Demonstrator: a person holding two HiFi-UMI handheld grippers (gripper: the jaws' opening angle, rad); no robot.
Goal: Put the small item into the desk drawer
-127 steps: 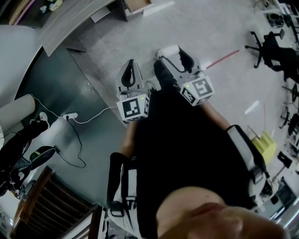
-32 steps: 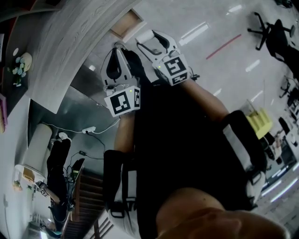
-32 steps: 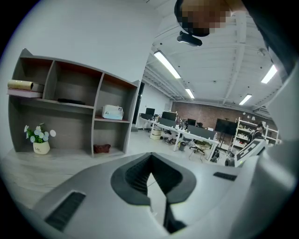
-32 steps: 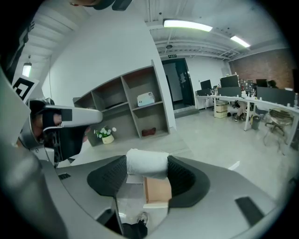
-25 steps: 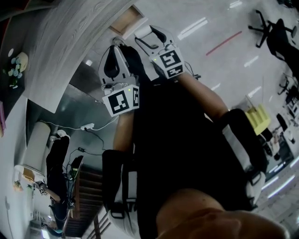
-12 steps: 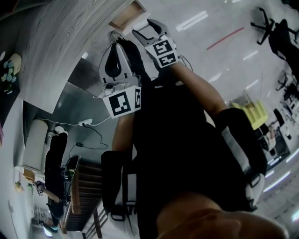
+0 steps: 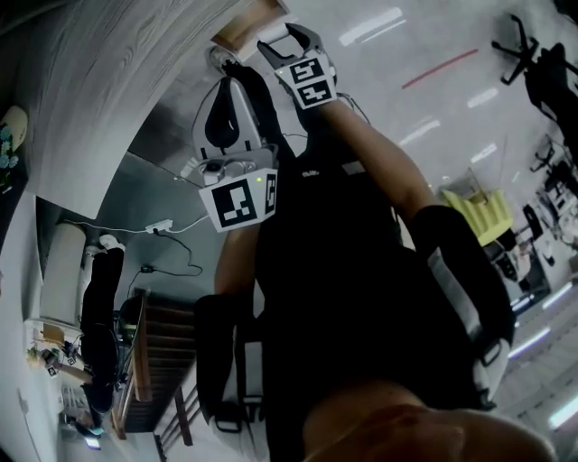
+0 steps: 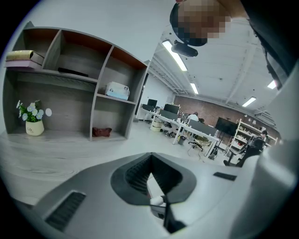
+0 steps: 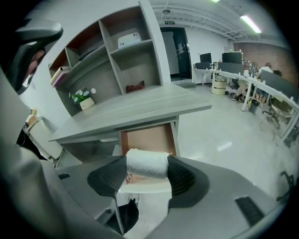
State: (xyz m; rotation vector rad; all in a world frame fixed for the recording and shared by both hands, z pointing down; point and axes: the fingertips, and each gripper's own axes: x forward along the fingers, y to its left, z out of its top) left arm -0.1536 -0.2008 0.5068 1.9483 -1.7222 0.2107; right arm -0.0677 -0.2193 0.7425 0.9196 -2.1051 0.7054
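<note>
The right gripper (image 9: 147,172) is clamped on a small white roll (image 9: 147,162), which lies crosswise between its dark ribbed pads (image 9: 181,176), loose thread showing at the roll's left end. The left gripper (image 8: 150,161) holds nothing: its jaws meet at the tips, with only a narrow wedge of pale floor showing behind them. In the head view the right gripper (image 7: 287,38) reaches further forward than the left gripper (image 7: 229,83), close to the open drawer (image 7: 250,16) at the desk's edge. From the right gripper view, the roll sits just in front of that drawer (image 9: 148,138), which is pulled out under the grey desk (image 9: 135,111) and shows a bare brown bottom; whether the roll is above it or short of it cannot be told. On the desk stands a shelf unit (image 9: 105,56) with a flower pot (image 9: 84,100) at its foot, a reddish pouch (image 9: 135,86) in a low compartment and a white box (image 9: 129,39) above. Light grey floor (image 9: 219,135) stretches right of the desk.
</note>
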